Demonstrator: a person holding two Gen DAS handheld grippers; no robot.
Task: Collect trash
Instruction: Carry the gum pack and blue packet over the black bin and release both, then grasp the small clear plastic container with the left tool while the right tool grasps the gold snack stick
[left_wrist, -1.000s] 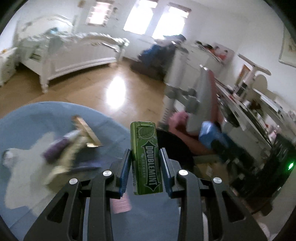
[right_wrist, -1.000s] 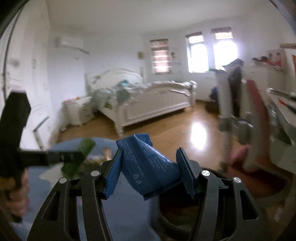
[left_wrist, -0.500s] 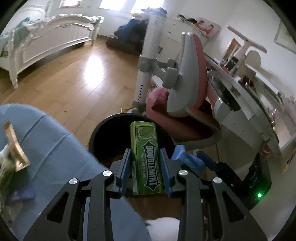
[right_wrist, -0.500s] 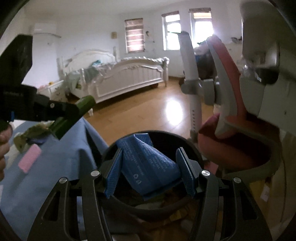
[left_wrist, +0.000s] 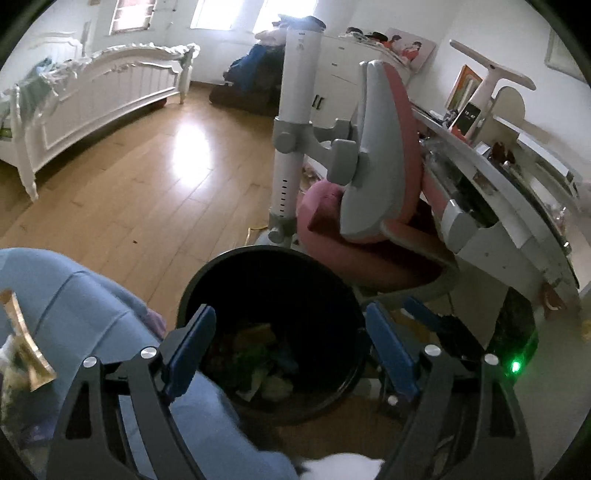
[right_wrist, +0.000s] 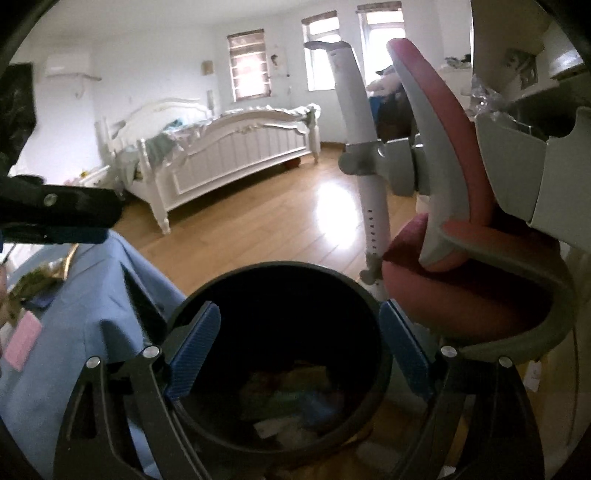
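A black round trash bin (left_wrist: 207, 280) stands on the floor beside the blue-clothed table; it also shows in the right wrist view (right_wrist: 380, 332). Mixed trash (left_wrist: 266, 365) lies at its bottom, also seen in the right wrist view (right_wrist: 295, 398). My left gripper (left_wrist: 291, 347) is open and empty above the bin. My right gripper (right_wrist: 301, 350) is open and empty above the bin too. The left gripper (right_wrist: 74, 218) shows at the left of the right wrist view. A gold wrapper (left_wrist: 22, 339) and a pink piece (right_wrist: 22, 341) lie on the table.
The blue cloth table (left_wrist: 74, 295) is at the left. A pink and grey chair (left_wrist: 373, 184) with a white post (left_wrist: 291, 110) stands just behind the bin. A cluttered desk (left_wrist: 517, 192) is at the right. A white bed (right_wrist: 221, 147) stands across the wooden floor.
Both grippers have opened over the bin. The green gum pack has left the left gripper and the blue packet has left the right one.
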